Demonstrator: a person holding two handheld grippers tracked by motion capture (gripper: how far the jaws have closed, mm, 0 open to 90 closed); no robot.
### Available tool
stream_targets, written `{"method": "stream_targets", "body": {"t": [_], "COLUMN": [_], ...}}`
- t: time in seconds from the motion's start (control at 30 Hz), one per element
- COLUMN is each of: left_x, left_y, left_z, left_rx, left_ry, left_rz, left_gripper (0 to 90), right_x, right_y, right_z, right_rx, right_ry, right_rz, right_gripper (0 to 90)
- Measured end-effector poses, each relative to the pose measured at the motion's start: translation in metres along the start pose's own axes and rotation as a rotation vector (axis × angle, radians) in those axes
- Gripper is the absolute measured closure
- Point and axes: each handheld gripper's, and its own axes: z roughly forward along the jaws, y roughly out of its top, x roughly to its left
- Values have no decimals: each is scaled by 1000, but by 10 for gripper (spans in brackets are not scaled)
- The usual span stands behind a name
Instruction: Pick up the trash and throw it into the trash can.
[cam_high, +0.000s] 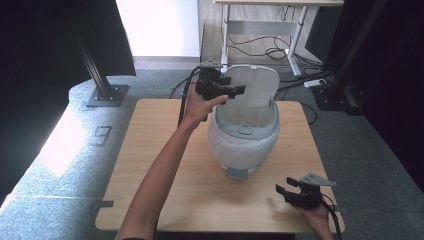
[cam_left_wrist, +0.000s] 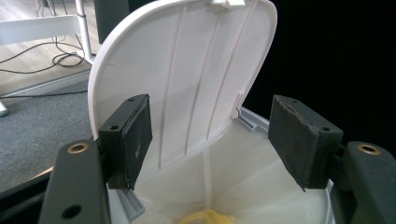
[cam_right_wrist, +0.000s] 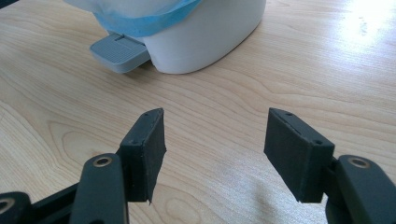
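Daylight floods in from the far window (cam_high: 157, 27), blown out to pure white, and throws a bright patch on the floor (cam_high: 60, 145) at left. Dark curtains swallow both sides. Glare washes the table (cam_right_wrist: 369, 18) in the right gripper view. Jaws are sharp; soft shadows fall beneath them.

A bin (cam_high: 243, 137) stands on the table (cam_high: 150, 165), behind its middle and a little right, with its lid (cam_high: 255, 85) raised upright at the far side and its pedal (cam_high: 238, 173) at the near side. The left gripper (cam_high: 239, 91) hangs over the bin's far left rim, just before the lid, above something small lying in the bin (cam_left_wrist: 208, 218). The right gripper (cam_high: 281, 190) sits near the table's near right corner, well apart from the bin and to the right of the pedal.
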Motion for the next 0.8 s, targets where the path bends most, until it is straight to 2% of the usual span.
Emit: {"method": "stream_targets", "body": {"t": [0.17, 0.3, 0.43, 0.8], "left_x": [0, 1, 5, 14], "left_y": [-7, -15, -25, -57], "left_z": [-13, -27, -42, -77], "left_rx": [-2, -8, -31, -43], "left_ry": [-11, -5, -11, 14], "left_rz": [17, 32, 20, 15], "left_gripper": [282, 268, 266, 267], "right_x": [-1, 0, 0, -2], "right_y": [0, 0, 1, 0], "right_z": [-1, -1, -1, 0], "right_rx": [-3, -7, -3, 1], "right_ry": [-4, -7, -8, -13], "right_rz": [3, 5, 5, 8], "right_gripper": [378, 378, 377, 377]}}
